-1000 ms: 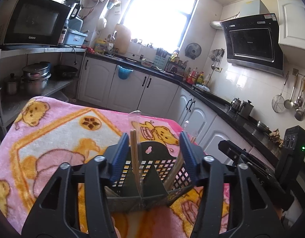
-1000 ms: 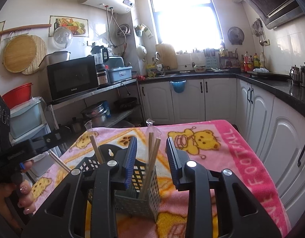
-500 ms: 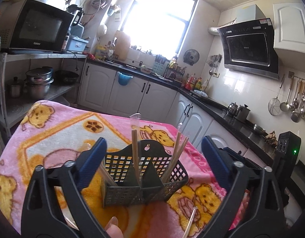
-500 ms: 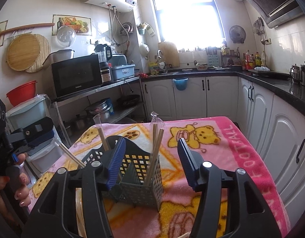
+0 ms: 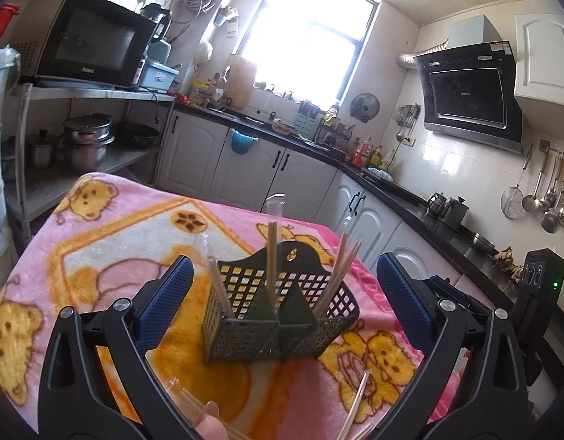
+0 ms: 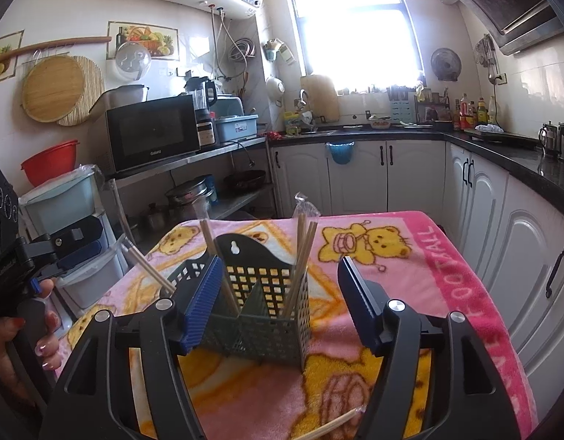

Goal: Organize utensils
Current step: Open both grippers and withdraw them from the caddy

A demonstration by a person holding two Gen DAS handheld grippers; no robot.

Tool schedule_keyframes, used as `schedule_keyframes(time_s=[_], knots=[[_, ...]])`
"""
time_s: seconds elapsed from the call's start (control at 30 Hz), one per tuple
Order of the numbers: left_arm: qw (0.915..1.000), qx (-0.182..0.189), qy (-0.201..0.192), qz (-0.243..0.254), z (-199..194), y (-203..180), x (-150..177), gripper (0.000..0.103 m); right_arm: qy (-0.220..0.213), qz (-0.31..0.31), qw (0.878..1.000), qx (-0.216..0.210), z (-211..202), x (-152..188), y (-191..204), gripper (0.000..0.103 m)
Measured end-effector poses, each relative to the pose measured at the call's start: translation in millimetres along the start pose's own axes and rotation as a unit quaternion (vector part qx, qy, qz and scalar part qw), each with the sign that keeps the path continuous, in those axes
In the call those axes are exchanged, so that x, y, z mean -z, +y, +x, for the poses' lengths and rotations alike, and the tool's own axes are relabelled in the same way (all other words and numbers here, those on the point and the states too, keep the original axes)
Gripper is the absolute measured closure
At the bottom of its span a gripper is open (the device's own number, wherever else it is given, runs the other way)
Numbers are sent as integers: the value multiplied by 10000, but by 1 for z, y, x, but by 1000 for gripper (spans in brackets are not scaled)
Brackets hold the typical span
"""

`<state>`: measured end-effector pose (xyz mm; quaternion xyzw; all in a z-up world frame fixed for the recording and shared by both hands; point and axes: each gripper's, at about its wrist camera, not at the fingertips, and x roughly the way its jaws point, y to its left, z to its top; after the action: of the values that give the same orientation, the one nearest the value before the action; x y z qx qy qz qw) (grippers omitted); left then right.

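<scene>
Dark green perforated utensil caddy (image 5: pixel 278 315) standing upright on pink bear-print blanket (image 5: pixel 109 242), three compartments visible. Wrapped chopsticks (image 5: pixel 271 256) upright in centre compartment; further pair (image 5: pixel 339 275) leaning right in right compartment; another pair (image 5: pixel 218 286) leaning left in left compartment. Loose wrapped chopsticks (image 5: pixel 355 407) lying on blanket near the camera.

Left gripper (image 5: pixel 280 300): jaws spread wide, just opened, pads clear of caddy on both sides, nothing clamped.

Right gripper (image 6: pixel 282 304): jaws apart, just been opening further, caddy (image 6: pixel 260 304) between them, left pad overlapping caddy edge in view, contact not determinable; right pad clear. Hand (image 6: pixel 29 333) with painted nails on left gripper handle, seen at left of right wrist view.
</scene>
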<state>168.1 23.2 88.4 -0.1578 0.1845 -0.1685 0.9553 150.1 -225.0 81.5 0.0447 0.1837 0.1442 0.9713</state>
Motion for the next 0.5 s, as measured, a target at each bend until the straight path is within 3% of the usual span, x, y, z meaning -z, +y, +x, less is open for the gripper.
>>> schedule_keyframes(time_s=[0.5], knots=[[9987,-315,308,-250,-9,29,26,11,362,-57,9993,-83,0,24,9,38]])
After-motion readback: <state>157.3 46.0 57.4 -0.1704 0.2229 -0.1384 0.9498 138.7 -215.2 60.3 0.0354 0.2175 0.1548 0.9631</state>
